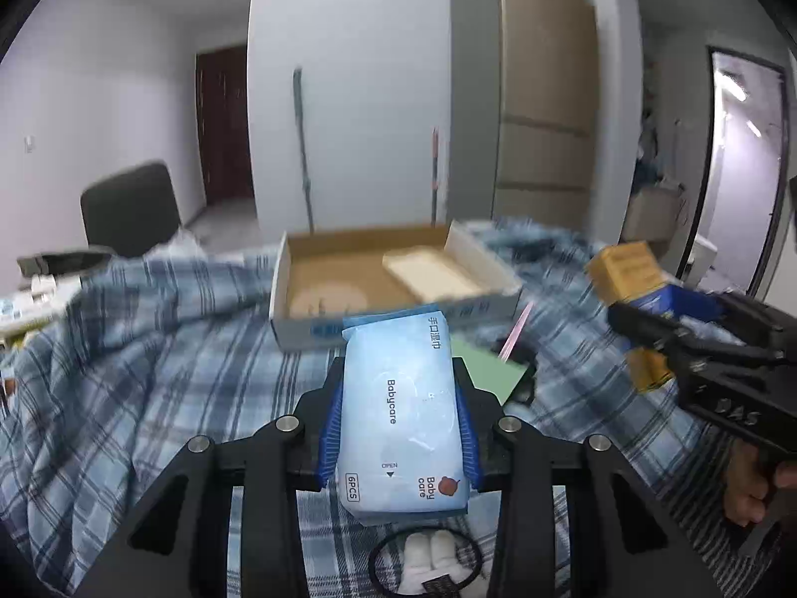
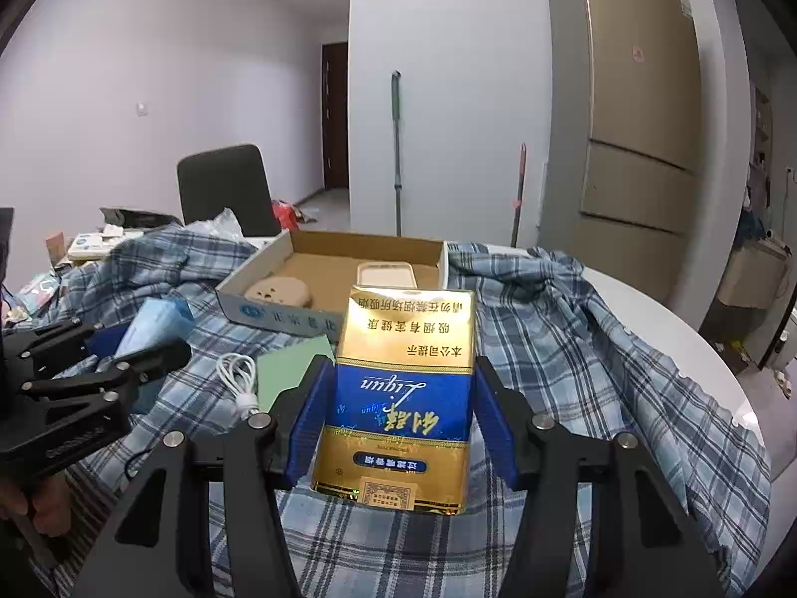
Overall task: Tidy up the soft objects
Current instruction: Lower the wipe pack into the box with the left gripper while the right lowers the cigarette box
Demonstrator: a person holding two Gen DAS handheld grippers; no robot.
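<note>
Grippers both loaded: my left gripper (image 1: 401, 413) clamps pale-blue soft wipes pack (image 1: 403, 413), frame centre; right gripper (image 2: 401, 413) pinches gold-blue cigarette pack (image 2: 401, 398). Approach shallow cardboard box (image 1: 299, 269) w/ steady squeeze, pack level.

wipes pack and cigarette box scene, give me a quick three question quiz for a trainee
1. True or false: the left tool holds a light blue wipes pack.
2. Which lies inside the cardboard tray?
A. a white cable
B. a clear phone case
C. a green sheet
3. Fill in: the right tool grips a gold and blue ____ box.

Key
1. True; its blue pads press the pack's sides.
2. B; the phone case is in the tray, while the cable and green sheet lie on the plaid cloth.
3. cigarette
</note>
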